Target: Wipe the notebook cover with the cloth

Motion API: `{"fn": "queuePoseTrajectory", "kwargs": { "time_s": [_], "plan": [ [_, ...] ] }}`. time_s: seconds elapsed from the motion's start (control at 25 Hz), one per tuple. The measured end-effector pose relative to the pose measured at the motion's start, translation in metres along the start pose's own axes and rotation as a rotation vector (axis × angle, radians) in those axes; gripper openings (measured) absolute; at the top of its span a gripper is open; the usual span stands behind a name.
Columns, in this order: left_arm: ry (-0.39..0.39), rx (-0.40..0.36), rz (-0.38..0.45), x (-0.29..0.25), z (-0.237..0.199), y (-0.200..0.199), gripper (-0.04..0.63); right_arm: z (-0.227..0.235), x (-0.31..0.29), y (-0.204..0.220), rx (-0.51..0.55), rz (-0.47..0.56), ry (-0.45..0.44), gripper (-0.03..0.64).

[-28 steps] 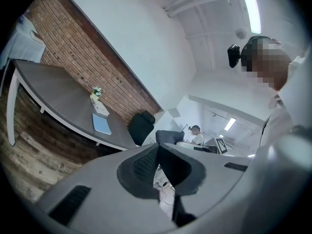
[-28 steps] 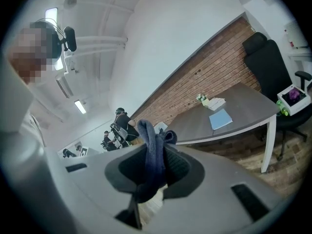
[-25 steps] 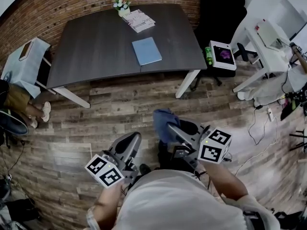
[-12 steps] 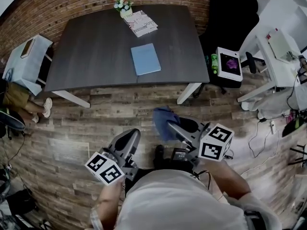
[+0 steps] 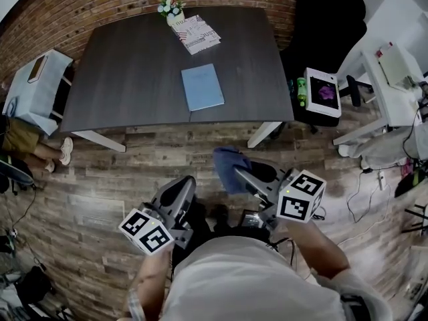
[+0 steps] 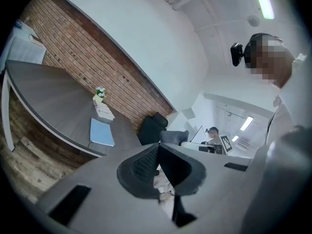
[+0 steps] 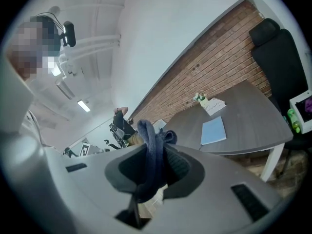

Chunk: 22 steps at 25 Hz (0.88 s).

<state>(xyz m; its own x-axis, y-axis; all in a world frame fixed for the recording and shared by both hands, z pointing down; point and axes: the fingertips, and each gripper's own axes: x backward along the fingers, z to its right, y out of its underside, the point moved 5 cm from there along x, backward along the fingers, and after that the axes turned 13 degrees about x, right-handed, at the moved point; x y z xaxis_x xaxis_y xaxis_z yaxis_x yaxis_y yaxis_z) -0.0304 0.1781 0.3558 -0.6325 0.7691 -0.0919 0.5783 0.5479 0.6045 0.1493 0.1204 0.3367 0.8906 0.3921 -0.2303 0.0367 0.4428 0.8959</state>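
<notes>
**Task status:** wiping not begun. The blue notebook (image 5: 202, 87) lies flat on the dark table (image 5: 127, 65), right of centre and toward the near edge. Nothing touches its cover.

**Tools:** the right gripper (image 5: 238, 172) is clenched on the dark blue cloth (image 5: 226, 164), which is bunched between its jaws and sticks out past them. It is held over the wooden floor (image 5: 134, 172), well apart from the table. The left gripper (image 5: 184, 186) has its jaws pressed together on nothing.

**Left to do, in my judgement:** close on the table, lay the cloth on the cover, then wipe across it.

**Change from a second ago:** the table and notebook sit slightly lower in the head view, which suggests the person has drawn a little nearer. Both grippers are held much as before, and the cloth remains clamped.
</notes>
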Motion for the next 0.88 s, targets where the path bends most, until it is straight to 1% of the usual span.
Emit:
{"fn": "queuePoseTrajectory", "kwargs": {
  "time_s": [0.24, 0.68, 0.88],
  "plan": [
    [0.033, 0.005, -0.040, -0.025, -0.027, -0.020, 0.008, 0.020, -0.020, -0.004, -0.009, 0.002, 0.052, 0.083],
    [0.060, 0.013, -0.115, -0.062, -0.092, -0.093, 0.008, 0.057, -0.097, -0.034, -0.041, -0.003, 0.136, 0.084],
    [0.075, 0.020, -0.144, -0.077, -0.119, -0.115, 0.008, 0.072, -0.125, -0.038, -0.055, -0.021, 0.183, 0.083]
  ]
}}
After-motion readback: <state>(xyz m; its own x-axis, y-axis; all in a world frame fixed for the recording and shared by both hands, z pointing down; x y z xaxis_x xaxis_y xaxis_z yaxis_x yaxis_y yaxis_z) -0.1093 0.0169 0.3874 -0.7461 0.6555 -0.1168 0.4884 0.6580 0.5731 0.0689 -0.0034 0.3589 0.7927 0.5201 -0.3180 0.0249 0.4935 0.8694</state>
